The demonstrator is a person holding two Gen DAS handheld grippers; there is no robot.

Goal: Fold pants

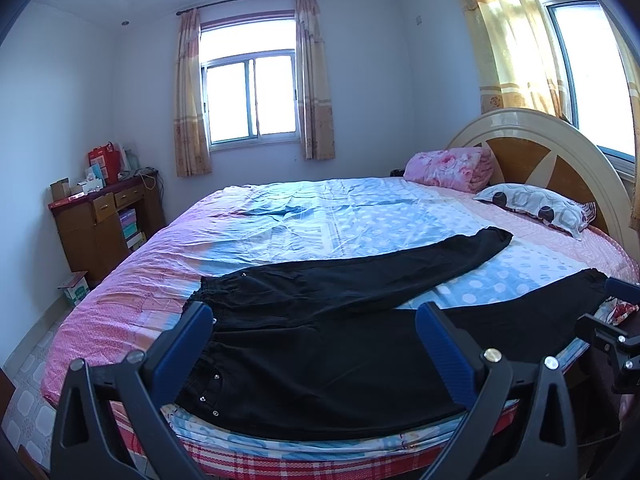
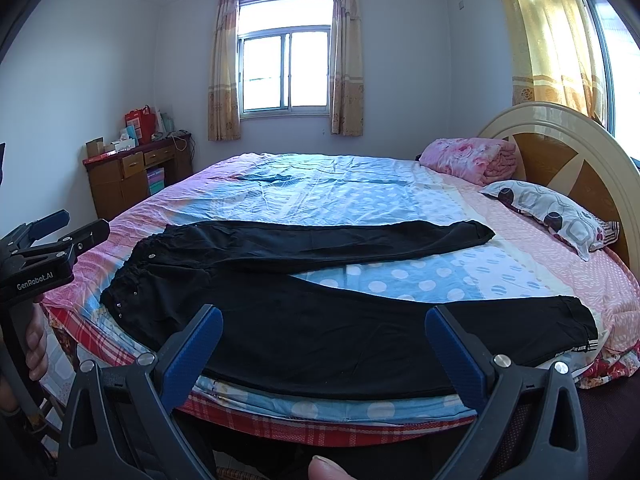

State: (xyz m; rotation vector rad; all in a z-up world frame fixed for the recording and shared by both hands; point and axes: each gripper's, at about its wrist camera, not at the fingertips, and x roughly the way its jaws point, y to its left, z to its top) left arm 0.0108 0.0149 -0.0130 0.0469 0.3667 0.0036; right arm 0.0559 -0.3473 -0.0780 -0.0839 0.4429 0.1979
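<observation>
Black pants (image 1: 328, 344) lie spread flat on the bed near its front edge, waistband to the left, the two legs splayed apart toward the right. They also show in the right wrist view (image 2: 320, 320). My left gripper (image 1: 314, 316) is open and empty, hovering over the waist and hip area. My right gripper (image 2: 324, 318) is open and empty, above the near leg. The left gripper also shows at the left edge of the right wrist view (image 2: 72, 226), and the right gripper shows at the right edge of the left wrist view (image 1: 608, 304).
The round bed (image 1: 132, 280) has a pink and blue dotted sheet. A patterned pillow (image 1: 536, 208) and a folded pink blanket (image 1: 448, 170) lie by the headboard (image 1: 552, 152). A wooden cabinet (image 1: 100, 224) with boxes stands at the left wall.
</observation>
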